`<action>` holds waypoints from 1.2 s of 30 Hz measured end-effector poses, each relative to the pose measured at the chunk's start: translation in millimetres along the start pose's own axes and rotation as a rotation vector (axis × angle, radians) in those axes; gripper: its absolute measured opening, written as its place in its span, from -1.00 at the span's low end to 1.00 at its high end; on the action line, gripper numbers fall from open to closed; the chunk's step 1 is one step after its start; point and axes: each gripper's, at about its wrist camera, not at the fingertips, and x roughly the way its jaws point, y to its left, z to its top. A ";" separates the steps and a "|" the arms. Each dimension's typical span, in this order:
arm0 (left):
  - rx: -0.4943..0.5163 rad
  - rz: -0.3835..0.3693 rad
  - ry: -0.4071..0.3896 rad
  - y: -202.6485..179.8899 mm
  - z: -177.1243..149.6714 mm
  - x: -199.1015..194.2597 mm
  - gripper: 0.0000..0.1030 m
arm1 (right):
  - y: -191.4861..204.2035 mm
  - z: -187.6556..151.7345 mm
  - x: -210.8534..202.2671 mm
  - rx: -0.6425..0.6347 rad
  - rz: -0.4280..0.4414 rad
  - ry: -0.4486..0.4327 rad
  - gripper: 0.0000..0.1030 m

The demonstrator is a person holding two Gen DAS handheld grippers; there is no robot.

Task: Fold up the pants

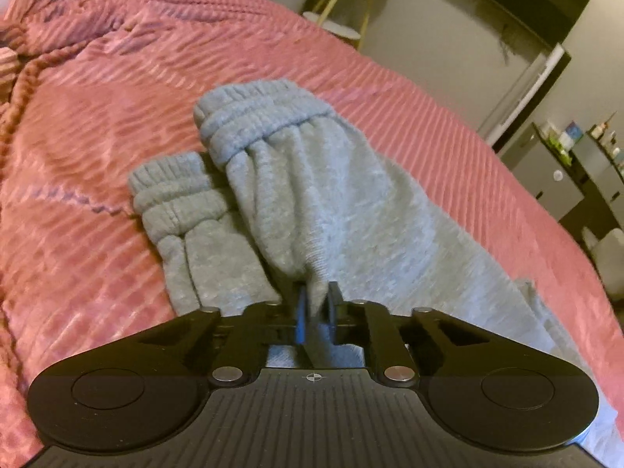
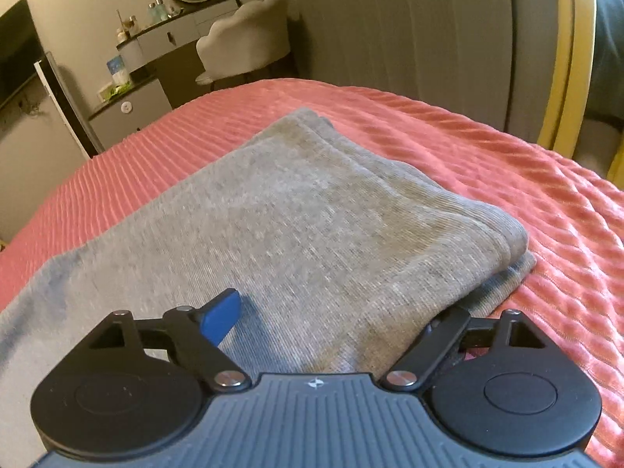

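Grey sweatpants (image 1: 312, 195) lie on a pink ribbed bedspread (image 1: 117, 117). In the left wrist view my left gripper (image 1: 316, 304) is shut on a pinch of the upper leg's fabric, lifting it; its ribbed cuff (image 1: 253, 121) points away. The other leg's cuff (image 1: 171, 191) lies flat to the left. In the right wrist view the pants' folded wide part (image 2: 331, 214) lies ahead. My right gripper (image 2: 335, 323) is open, jaws wide, straddling the near edge of the fabric; the right finger is partly hidden under the cloth.
The bedspread (image 2: 507, 163) is bunched into folds at the far left (image 1: 46, 19). Beyond the bed stand a vanity desk (image 2: 167, 39) with bottles, a padded chair (image 2: 245, 39), a round mirror and a white-framed panel (image 1: 522, 89).
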 end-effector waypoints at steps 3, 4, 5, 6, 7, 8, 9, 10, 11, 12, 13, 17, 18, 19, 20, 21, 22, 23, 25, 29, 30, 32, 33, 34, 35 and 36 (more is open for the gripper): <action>0.015 0.017 -0.032 -4.8 -2.5 -14.9 -0.81 | 0.3 -0.9 -0.4 -0.002 -0.001 -0.007 0.68; 0.035 0.038 -0.044 -9.7 -4.4 -22.8 -0.82 | 0.1 -0.5 -0.5 0.000 0.000 -0.006 0.67; 0.055 0.058 -0.066 -15.0 -7.3 -33.7 -0.82 | -0.9 0.3 -0.9 0.005 0.004 -0.003 0.67; 0.085 0.068 -0.099 -21.5 -9.6 -45.9 -0.82 | -1.9 2.3 -0.3 0.012 0.009 -0.002 0.67; 0.107 0.082 -0.127 -26.7 -12.4 -56.0 -0.82 | -3.7 2.8 -0.9 0.024 0.015 -0.003 0.67; 0.130 0.097 -0.149 -31.8 -15.4 -65.4 -0.82 | -5.5 2.4 -1.3 0.031 0.020 -0.004 0.67; 0.150 0.115 -0.160 -35.7 -17.8 -71.3 -0.82 | -5.8 2.2 -1.5 0.033 0.023 -0.004 0.67; 0.173 0.134 -0.164 -38.4 -19.3 -72.9 -0.81 | -5.6 2.2 -1.6 0.030 0.022 -0.004 0.67; 0.197 0.151 -0.165 -39.8 -20.1 -71.2 -0.73 | -4.2 2.0 -1.1 0.024 0.017 -0.003 0.67; 0.214 0.194 -0.159 -38.9 -20.7 -65.8 -0.60 | -2.2 1.8 -0.5 0.013 0.009 -0.001 0.67; 0.209 0.238 -0.147 -35.8 -20.3 -60.5 -0.53 | 0.6 1.6 0.3 -0.007 -0.001 0.002 0.67; 0.107 0.331 -0.144 -9.4 -11.7 -58.0 0.23 | 9.5 -1.7 0.9 -0.089 -0.028 0.006 0.68; 0.095 0.330 -0.145 -5.0 -8.7 -59.1 0.23 | 9.4 -2.4 0.7 -0.091 -0.027 0.003 0.68; 0.094 0.339 -0.144 -3.1 -5.7 -59.7 0.23 | 9.1 -2.6 0.6 -0.088 -0.025 0.001 0.68; 0.101 0.349 -0.147 -2.7 -4.2 -60.3 0.24 | 9.1 -2.5 0.7 -0.083 -0.024 0.001 0.68; 0.108 0.355 -0.155 -4.4 -2.1 -60.5 0.26 | 9.2 -2.3 0.8 -0.079 -0.026 0.001 0.68; 0.117 0.354 -0.160 -6.3 -0.6 -60.6 0.29 | 9.8 -2.4 1.1 -0.078 -0.029 0.001 0.68; 0.127 0.351 -0.163 -8.6 -0.3 -59.7 0.43 | 10.9 -2.7 1.2 -0.081 -0.033 0.000 0.68; 0.157 0.366 -0.165 -18.6 -0.2 -55.0 0.59 | 12.5 -3.6 1.5 -0.090 -0.039 0.000 0.68; 0.214 0.390 -0.143 -31.0 0.2 -34.8 0.43 | 10.9 -2.6 1.7 -0.091 -0.033 0.004 0.68; 0.216 0.385 -0.135 -32.4 0.2 -31.3 0.38 | 11.6 -2.8 1.9 -0.093 -0.033 0.003 0.68; 0.220 0.373 -0.116 -34.0 0.3 -25.0 0.31 | 11.3 -3.5 2.2 -0.096 -0.034 -0.001 0.68; 0.224 0.372 -0.105 -35.2 0.0 -22.0 0.20 | 11.3 -4.0 2.4 -0.097 -0.035 -0.002 0.68; 0.233 0.370 -0.094 -36.5 -0.7 -19.4 0.15 | 11.7 -4.3 2.6 -0.099 -0.038 -0.003 0.68; 0.240 0.359 -0.087 -37.3 -1.8 -17.6 0.08 | 12.2 -4.7 2.9 -0.102 -0.040 -0.004 0.68; 0.244 0.347 -0.079 -37.7 -2.7 -16.0 0.02 | 12.8 -5.3 3.0 -0.106 -0.043 -0.006 0.68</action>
